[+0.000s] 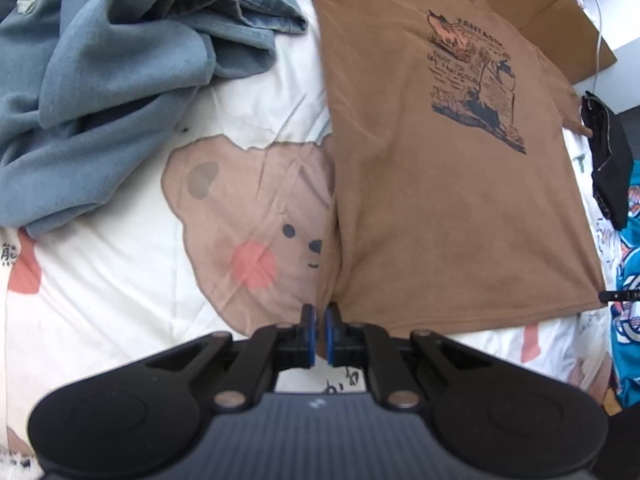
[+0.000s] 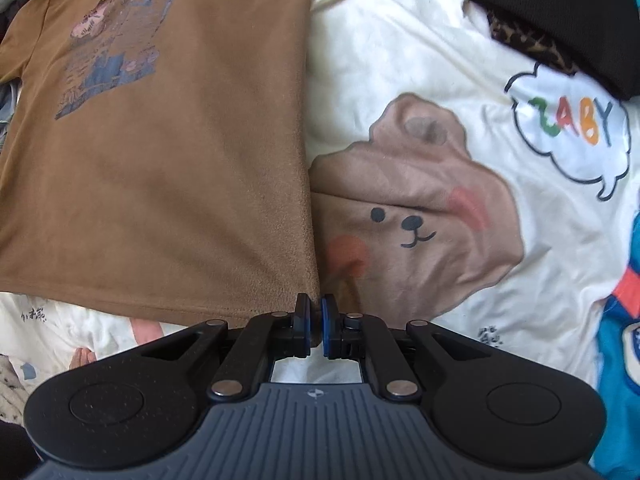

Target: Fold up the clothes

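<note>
While the brown T-shirt lies spread flat, print side up, on a bed covered by a white bear-print sheet, each gripper sits at one of its lower hem corners; the left gripper has its fingers drawn nearly together with only a thin slit between the blue pads, at the shirt's bottom left corner, though whether cloth is pinched there I cannot tell; the right gripper is likewise almost closed, a narrow gap between its fingers, at the hem corner on the shirt's other side, and again a grip on the fabric cannot be confirmed.

Only the left wrist view shows the crumpled grey-blue garment heaped on the sheet beside the shirt, the flattened cardboard beyond the collar, a white cable across it, and the tip of the other gripper at the far hem corner; only the right wrist view shows the speech bubble reading "ZABY" on the sheet and a leopard-pattern cloth under the black garment; both show bright turquoise printed fabric at the edge.
</note>
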A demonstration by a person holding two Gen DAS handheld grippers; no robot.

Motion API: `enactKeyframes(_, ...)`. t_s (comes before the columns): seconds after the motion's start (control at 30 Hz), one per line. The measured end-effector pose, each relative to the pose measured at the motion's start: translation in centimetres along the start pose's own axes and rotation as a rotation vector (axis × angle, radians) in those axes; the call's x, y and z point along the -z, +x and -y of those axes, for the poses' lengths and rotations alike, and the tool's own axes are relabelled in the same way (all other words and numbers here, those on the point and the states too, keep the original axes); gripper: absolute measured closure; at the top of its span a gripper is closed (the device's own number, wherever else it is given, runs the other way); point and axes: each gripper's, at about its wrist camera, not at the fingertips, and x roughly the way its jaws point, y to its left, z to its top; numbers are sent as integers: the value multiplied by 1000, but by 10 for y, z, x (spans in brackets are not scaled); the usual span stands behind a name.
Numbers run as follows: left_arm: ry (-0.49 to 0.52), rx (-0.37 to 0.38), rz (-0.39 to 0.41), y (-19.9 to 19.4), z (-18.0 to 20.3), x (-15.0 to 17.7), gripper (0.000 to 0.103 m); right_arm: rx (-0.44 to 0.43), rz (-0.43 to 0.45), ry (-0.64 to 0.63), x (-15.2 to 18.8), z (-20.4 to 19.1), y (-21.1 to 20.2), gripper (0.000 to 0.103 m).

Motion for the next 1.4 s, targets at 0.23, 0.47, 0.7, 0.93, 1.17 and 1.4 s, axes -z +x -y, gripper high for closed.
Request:
enactKeyframes(0.23, 23, -95, -44, 13, -4, 7, 102, 36, 2, -23, -5, 8, -15, 100)
enactKeyframes(0.47, 39, -145, 8, 28, -6, 16, 90, 66, -22, -44, 7, 10, 19, 91)
enactKeyframes(0.7, 190, -135, 23, 53, 11, 18, 75, 35, 43, -14, 9, 20, 22, 66)
enactKeyframes(0.93, 229, -146, 9, 82, 15, 14, 75, 53, 64, -11, 11, 25, 25, 64)
enactKeyframes(1.17, 253, -108, 5, 79, 10, 10, 94, 66, 81, 22, 14, 41, 27, 64)
enactKeyframes(1.4, 208, -133, 41, 51, -12, -4, 96, -2, 99, 79, 11, 53, 27, 64)
